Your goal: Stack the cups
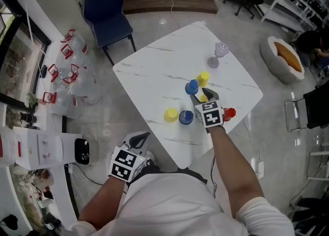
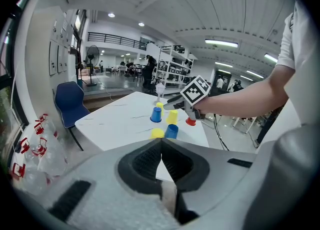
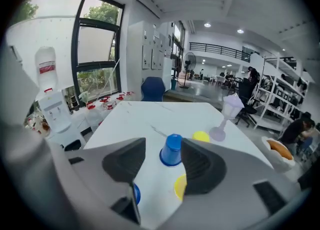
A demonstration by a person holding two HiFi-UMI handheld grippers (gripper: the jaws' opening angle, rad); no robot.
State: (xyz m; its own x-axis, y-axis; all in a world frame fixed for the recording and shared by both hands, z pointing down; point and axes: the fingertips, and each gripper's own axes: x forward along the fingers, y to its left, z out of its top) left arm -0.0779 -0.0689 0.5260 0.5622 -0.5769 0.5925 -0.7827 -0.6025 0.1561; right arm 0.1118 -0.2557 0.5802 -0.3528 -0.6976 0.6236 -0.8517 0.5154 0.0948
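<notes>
Blue upturned cup (image 3: 171, 150) stands on the marble table (image 1: 154, 70) before our right gripper (image 1: 203, 95), whose spread jaws grip nothing. We hold our left gripper (image 2: 161, 150) closed and empty.

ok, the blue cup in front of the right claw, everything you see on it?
Blue cup: plain, looks plastic, tapered, standing upside down with its rim on the white marble table. It stands alone, unstacked, with a yellow cup behind it to the right, apart. The right claw frames it, jaws open, seemingly not pressing it.
</notes>
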